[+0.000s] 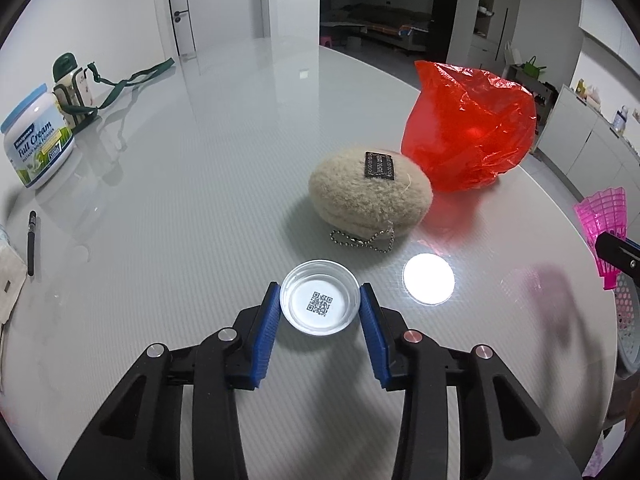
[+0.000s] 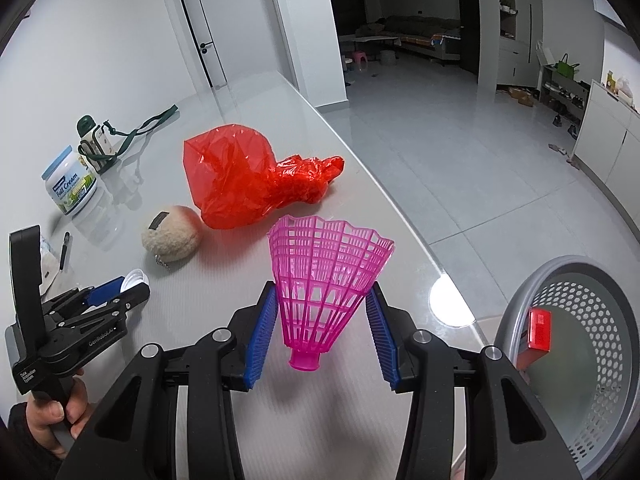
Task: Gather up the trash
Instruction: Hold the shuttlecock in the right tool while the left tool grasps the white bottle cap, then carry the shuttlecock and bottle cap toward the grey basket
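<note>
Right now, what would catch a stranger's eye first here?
Probably the crumpled red plastic bag far back on the white table, beside a fuzzy beige pouch. Nearer, the right gripper clamps a pink plastic shuttlecock, and the left gripper pinches a clear lid.

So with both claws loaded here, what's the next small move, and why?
Probably swing the right claw rightward over the grey basket and let go: it already grips the pink shuttlecock, and the basket sits just past the table edge. The left claw has the clear lid pinched and can follow.
</note>
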